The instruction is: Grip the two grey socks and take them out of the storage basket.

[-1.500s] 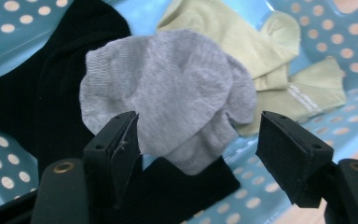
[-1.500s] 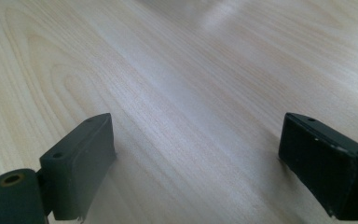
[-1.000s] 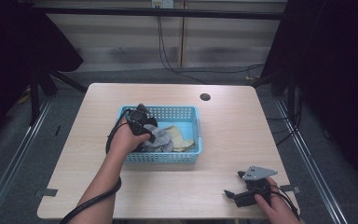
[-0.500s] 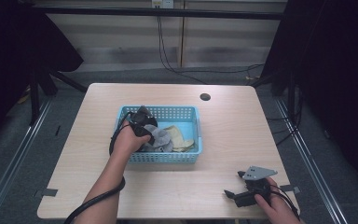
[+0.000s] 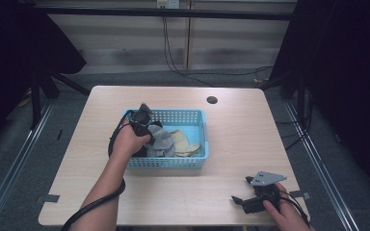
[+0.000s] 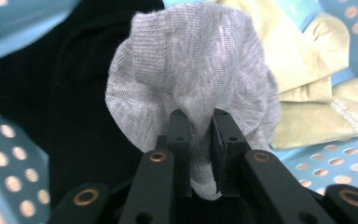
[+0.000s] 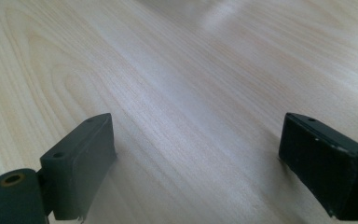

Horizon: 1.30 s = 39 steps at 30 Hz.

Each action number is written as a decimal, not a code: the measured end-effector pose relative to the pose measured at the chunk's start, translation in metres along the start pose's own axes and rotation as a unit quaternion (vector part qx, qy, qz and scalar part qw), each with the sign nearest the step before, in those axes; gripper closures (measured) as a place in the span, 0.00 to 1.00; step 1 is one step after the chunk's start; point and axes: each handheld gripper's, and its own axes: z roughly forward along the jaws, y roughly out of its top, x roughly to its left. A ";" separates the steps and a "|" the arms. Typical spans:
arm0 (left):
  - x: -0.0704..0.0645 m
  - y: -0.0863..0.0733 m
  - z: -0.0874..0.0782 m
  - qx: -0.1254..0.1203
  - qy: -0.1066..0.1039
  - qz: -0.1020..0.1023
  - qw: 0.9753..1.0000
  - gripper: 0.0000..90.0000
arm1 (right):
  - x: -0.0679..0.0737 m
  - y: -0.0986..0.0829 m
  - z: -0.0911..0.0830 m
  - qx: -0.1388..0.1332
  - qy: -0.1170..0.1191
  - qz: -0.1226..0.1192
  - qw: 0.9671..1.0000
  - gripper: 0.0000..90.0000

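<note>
From the high view I see my left tool reaching into the blue perforated basket near the middle of the table, down among a grey sock, a dark garment beside it and a beige cloth toward the basket's right side. My right tool rests low on the table's near right corner, well apart from the basket. In the left gripper view, my left tool is clamped on a bunched fold of the grey sock, jaws nearly together with the knit pinched between them; the black garment lies touching it on one side and the beige cloth on the other, all inside the basket. In the right gripper view, my right tool stands wide open over bare wood, holding nothing. My worry: the pinch takes only a small fold, so a quick lift could let the sock slip free, or the knit could drag the black garment up with it. The basket looks light and may shift if the fabric snags.
</note>
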 end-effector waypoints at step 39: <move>0.015 -0.005 0.001 0.017 0.012 -0.034 0.999 0.91 | 0.000 0.000 0.000 -0.001 0.000 -0.001 1.000 0.11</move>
